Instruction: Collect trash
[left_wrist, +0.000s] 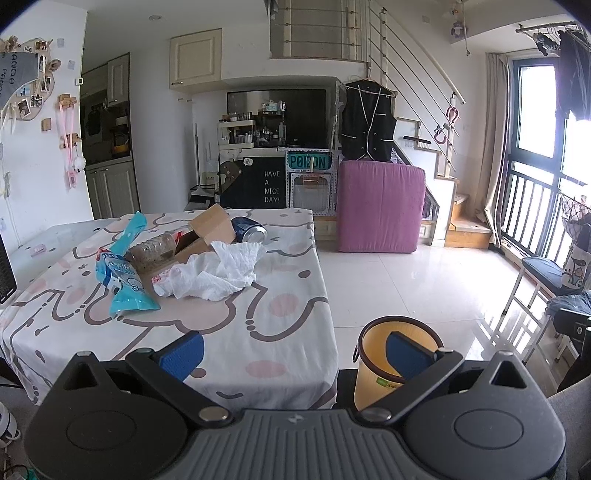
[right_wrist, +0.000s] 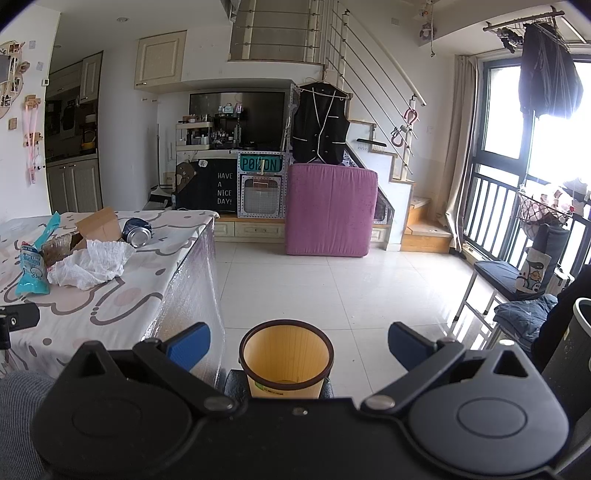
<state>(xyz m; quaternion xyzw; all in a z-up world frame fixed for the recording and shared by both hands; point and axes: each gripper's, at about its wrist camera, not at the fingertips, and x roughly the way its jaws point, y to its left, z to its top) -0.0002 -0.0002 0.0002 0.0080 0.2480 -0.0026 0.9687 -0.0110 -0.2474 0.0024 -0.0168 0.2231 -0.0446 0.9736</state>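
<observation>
Both claws are hanging spread and empty: the left claw (left_wrist: 293, 350) is facing the tabletop (left_wrist: 288, 295), the right claw (right_wrist: 299, 343) is hovering above the yellow bin (right_wrist: 286, 360) on the floor. Trash is lying piled mid-tabletop, well apart from either claw: a crumpled paper towel (left_wrist: 218, 275), a blue wrapper (left_wrist: 122, 273), a clear bottle (left_wrist: 153, 249), a cardboard box (left_wrist: 212, 225) and a dented can (left_wrist: 249, 229). The towel is draping over its neighbours, so pinching it carelessly is risking dragging the can, which looks likely to roll off the edge.
</observation>
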